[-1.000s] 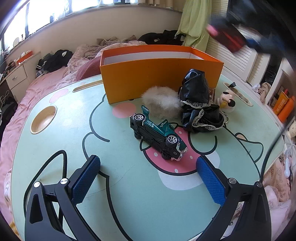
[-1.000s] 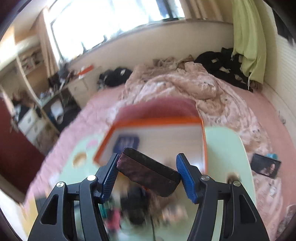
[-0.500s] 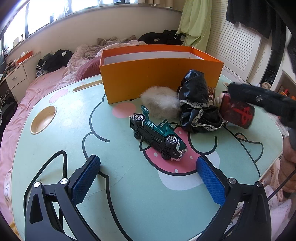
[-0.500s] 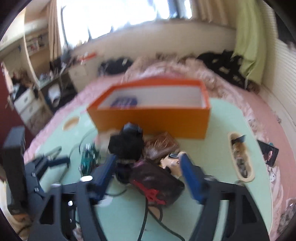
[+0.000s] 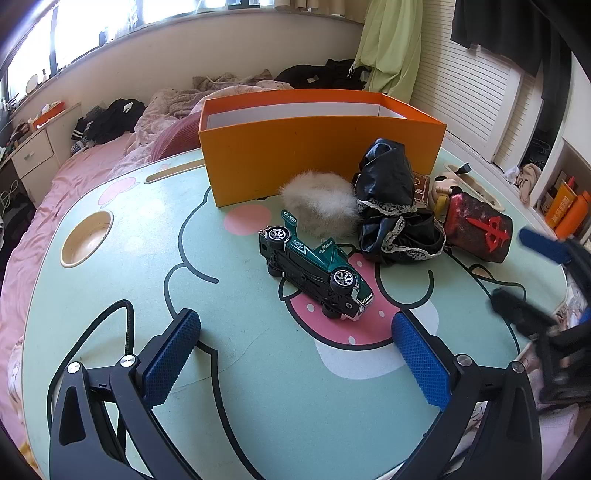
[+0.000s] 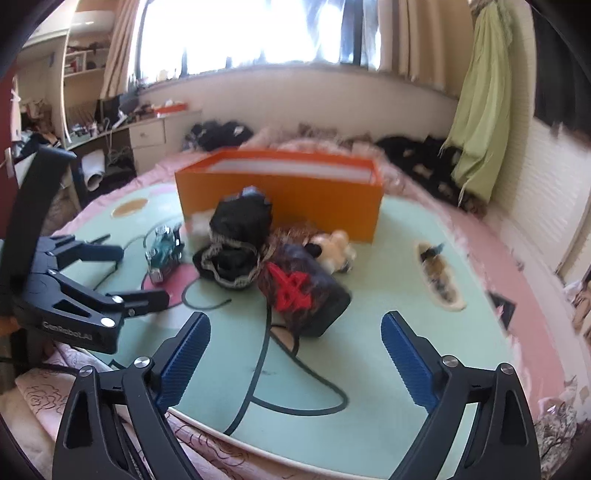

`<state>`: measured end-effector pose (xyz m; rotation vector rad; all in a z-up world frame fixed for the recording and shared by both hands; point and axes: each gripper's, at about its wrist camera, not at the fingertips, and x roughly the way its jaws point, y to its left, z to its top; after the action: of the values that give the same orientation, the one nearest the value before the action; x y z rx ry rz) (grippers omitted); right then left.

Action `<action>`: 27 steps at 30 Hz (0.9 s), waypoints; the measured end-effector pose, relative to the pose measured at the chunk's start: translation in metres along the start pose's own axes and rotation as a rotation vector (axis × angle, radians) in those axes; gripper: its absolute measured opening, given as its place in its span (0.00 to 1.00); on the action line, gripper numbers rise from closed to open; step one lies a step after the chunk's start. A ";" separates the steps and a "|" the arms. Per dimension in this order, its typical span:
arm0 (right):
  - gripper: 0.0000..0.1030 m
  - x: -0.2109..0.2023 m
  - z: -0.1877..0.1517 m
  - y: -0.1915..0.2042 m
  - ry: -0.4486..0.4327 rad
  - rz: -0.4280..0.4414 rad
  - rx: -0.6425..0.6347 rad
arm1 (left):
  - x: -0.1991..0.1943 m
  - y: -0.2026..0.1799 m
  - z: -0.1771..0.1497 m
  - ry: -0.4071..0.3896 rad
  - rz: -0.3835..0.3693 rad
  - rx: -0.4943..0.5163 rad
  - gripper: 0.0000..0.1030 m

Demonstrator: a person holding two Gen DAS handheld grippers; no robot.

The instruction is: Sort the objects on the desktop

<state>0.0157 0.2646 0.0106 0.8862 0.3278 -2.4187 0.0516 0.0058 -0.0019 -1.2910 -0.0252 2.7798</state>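
A lived-in bedroom at home: a bed with a pink sheet [image 5: 44,206] and rumpled blanket [image 5: 173,107], clothes heaped under the window [image 6: 258,33], a green curtain [image 6: 484,110], a cluttered desk [image 6: 122,129].

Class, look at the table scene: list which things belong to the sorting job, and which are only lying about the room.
Part of the job:
orange box
green toy car
white fluffy ball
black lace-trimmed cloth
dark block with a red mark
small doll figure

Lying about:
green curtain
pink bedding
dark clothes on the bed
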 end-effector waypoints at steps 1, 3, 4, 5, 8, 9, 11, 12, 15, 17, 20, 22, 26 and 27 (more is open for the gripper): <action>0.98 0.009 -0.002 -0.003 0.022 -0.004 0.013 | 0.000 0.000 0.000 0.001 0.000 0.000 1.00; 1.00 0.009 -0.003 -0.007 0.013 0.000 0.025 | -0.001 -0.001 0.000 -0.001 0.004 0.007 1.00; 1.00 0.009 -0.003 -0.008 0.010 0.001 0.017 | -0.001 -0.002 0.001 -0.001 0.004 0.007 1.00; 1.00 0.009 -0.004 -0.008 0.008 0.002 0.015 | 0.000 -0.002 0.001 0.000 0.003 0.006 1.00; 1.00 0.009 -0.006 -0.005 0.001 0.009 0.013 | 0.000 -0.003 0.002 -0.001 0.003 0.007 1.00; 1.00 0.009 -0.006 -0.005 -0.001 0.011 0.011 | 0.000 -0.003 0.002 -0.001 0.002 0.006 1.00; 1.00 0.008 -0.007 -0.005 -0.003 0.012 0.009 | -0.001 -0.003 0.002 -0.002 0.004 0.005 1.00; 1.00 0.008 -0.008 -0.005 -0.004 0.013 0.009 | -0.001 -0.004 0.002 -0.002 0.004 0.006 1.00; 1.00 0.009 -0.008 -0.003 -0.008 0.015 0.007 | -0.001 -0.003 0.002 -0.002 0.004 0.005 1.00; 1.00 0.009 -0.008 -0.003 -0.010 0.017 0.006 | -0.001 -0.003 0.001 -0.002 0.004 0.005 1.00; 1.00 0.009 -0.009 -0.002 -0.011 0.018 0.006 | -0.001 -0.003 0.001 -0.003 0.004 0.005 1.00; 1.00 0.009 -0.009 -0.002 -0.011 0.018 0.006 | -0.001 -0.004 0.002 -0.003 0.005 0.005 1.00; 1.00 0.009 -0.009 -0.002 -0.011 0.017 0.006 | -0.001 -0.003 0.001 -0.001 0.005 0.006 1.00; 1.00 0.009 -0.009 -0.002 -0.011 0.018 0.006 | -0.001 -0.003 0.001 0.001 0.005 0.006 1.00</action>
<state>0.0137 0.2664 -0.0017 0.8745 0.3073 -2.4089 0.0513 0.0083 -0.0002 -1.2922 -0.0138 2.7812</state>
